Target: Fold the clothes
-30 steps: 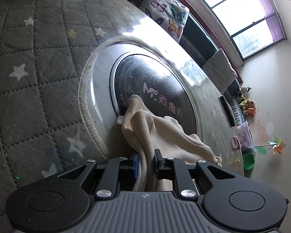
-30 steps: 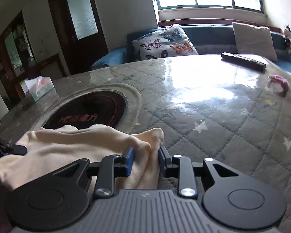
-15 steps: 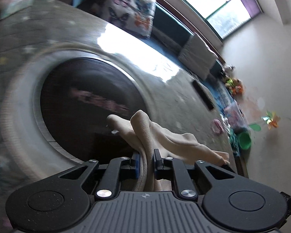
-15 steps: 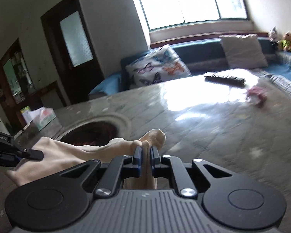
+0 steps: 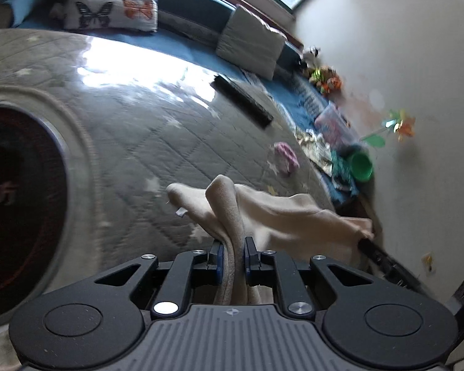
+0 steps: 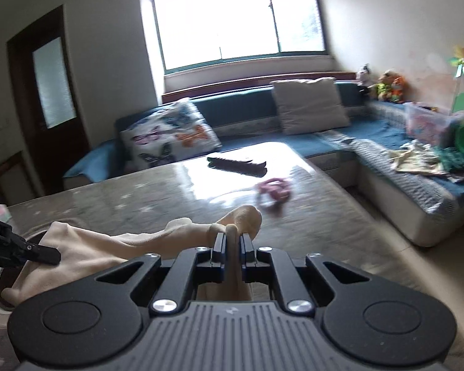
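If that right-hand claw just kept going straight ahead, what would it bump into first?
Apart from the cream garment clamped in the right gripper, probably the pink thing on the quilted table, though depth is uncertain.

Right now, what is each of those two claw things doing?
Left gripper: closed, holding the cream-coloured soft cloth garment.
Right gripper: closed, holding the same garment at another edge.

The left gripper (image 5: 233,255) has its two fingers drawn close together, pinching a fold of cream cloth (image 5: 281,213) that rises up between the blue pads. The right gripper (image 6: 232,247) is likewise nearly closed, clamping another bunch of the same cloth. Each gripper appears in the other's view: the right off to the left gripper's right, the left off to the right gripper's left.
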### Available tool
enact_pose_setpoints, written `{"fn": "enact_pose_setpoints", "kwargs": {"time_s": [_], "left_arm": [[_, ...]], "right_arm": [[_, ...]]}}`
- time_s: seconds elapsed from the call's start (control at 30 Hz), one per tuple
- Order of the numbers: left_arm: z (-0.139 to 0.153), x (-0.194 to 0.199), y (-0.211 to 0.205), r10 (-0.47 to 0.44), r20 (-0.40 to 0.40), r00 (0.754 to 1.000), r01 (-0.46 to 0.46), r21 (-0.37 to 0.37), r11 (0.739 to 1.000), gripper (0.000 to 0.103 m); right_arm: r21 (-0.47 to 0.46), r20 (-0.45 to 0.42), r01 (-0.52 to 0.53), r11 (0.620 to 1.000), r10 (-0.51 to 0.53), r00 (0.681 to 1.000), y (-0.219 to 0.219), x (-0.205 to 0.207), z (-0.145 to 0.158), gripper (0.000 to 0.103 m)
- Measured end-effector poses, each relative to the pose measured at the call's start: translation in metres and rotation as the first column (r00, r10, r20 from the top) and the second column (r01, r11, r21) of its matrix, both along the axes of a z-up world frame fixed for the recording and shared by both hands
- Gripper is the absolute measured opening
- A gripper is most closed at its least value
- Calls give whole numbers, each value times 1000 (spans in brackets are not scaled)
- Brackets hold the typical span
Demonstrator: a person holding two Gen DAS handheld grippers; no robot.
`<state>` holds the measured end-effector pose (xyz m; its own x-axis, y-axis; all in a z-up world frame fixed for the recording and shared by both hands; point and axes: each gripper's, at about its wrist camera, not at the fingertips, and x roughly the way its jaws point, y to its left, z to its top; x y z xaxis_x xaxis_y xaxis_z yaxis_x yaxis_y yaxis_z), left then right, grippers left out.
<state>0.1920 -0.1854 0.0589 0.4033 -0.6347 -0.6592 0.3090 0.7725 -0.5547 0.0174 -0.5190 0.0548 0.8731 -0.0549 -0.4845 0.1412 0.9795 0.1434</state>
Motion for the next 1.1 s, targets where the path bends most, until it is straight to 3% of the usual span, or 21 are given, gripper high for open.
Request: {"fn": "enact_pose_setpoints", "kwargs": {"time_s": [0.1,0.23,0.33,0.5,0.67,0.9,1.1], "left_arm": [[-8,5,-19,-19,13,1000,18,66,998,16],[-11,6,-15,-18,52,998,11,129,992,31],[-4,5,-12,-29,101,994,15,137,990,29],[0,7,-32,-94,127,987,78,131,988,29],[-11,15,-59,-160,125,979,140,154,978,28],[-37,36,-75,-157,82,984,140,183,973,28],[-25,18,-69,-188,133,973,161,192,968,28]], "right_arm": [[-14,-31,49,999,-49,998,-19,5,-8,9],[-23,-87,97,995,-99,991,-38,11,-27,11],[-7,-89,111,994,-112,990,-42,11,-31,12],[63,-95,8,998,-2,996,-31,23,-34,12],[76,-122,-66,995,75,990,-9,51,-43,12],[59,-177,-61,996,71,982,-1,78,-61,11],[62,-163,-71,996,80,983,-5,59,-50,12]]}}
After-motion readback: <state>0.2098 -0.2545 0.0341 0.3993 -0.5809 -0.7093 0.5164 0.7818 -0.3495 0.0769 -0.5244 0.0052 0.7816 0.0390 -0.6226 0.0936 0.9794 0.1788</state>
